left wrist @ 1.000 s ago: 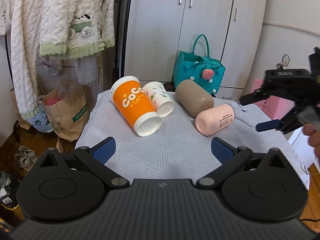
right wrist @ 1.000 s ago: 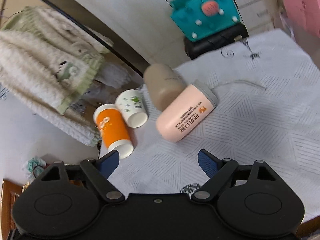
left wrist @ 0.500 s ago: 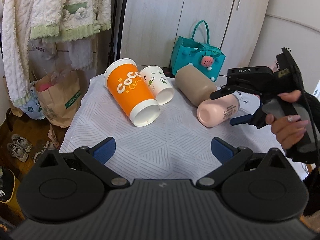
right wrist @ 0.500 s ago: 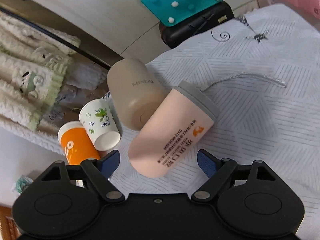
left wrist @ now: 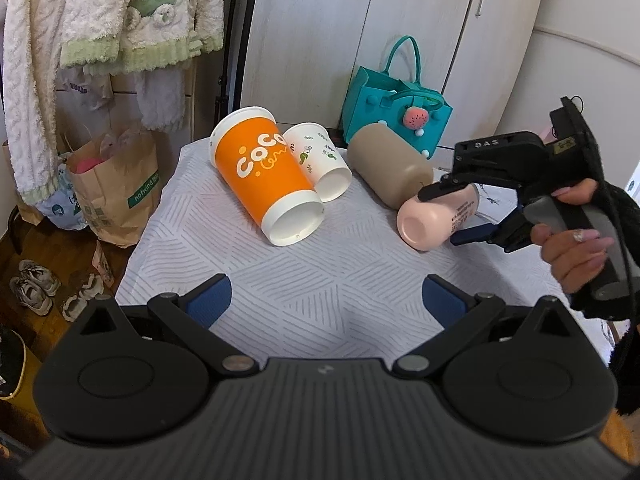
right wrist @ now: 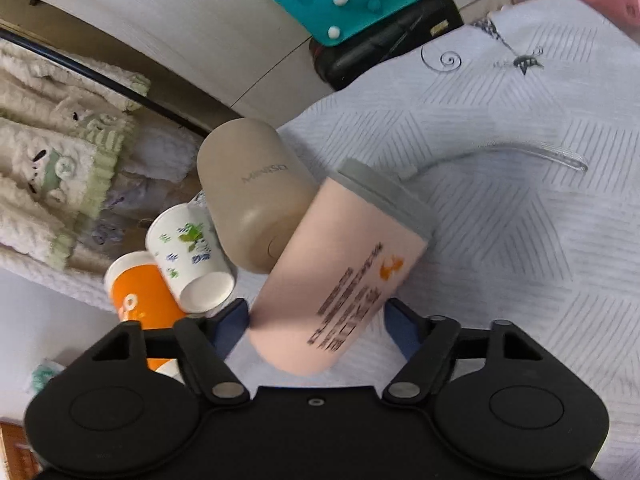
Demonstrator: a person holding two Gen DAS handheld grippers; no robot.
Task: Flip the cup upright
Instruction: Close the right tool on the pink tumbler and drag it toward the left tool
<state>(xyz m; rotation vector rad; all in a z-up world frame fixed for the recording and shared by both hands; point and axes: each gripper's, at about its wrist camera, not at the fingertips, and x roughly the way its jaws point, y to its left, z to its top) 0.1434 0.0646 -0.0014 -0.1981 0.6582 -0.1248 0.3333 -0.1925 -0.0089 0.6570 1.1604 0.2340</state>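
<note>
A pink cup (right wrist: 340, 280) with a grey lid lies on its side on the white cloth; it also shows in the left wrist view (left wrist: 436, 220). My right gripper (right wrist: 318, 320) is open with its two fingers on either side of the pink cup's bottom end, also seen from the left wrist view (left wrist: 444, 216). A beige Miniso cup (right wrist: 252, 196), a small white paper cup (left wrist: 320, 160) and an orange Coco cup (left wrist: 268, 176) lie on their sides too. My left gripper (left wrist: 326, 300) is open and empty, above the near cloth.
The white cloth-covered table (left wrist: 320, 280) holds all cups. A teal handbag (left wrist: 396, 120) stands behind it, a paper bag (left wrist: 116, 196) and shoes (left wrist: 36, 288) on the floor at left. Fluffy clothes (left wrist: 100, 12) hang at far left. A clear straw (right wrist: 540, 152) lies on the cloth.
My right gripper has moved in toward the pink cup until its open fingers straddle the cup's bottom end. The left gripper has risen slightly. The cups have not moved.
</note>
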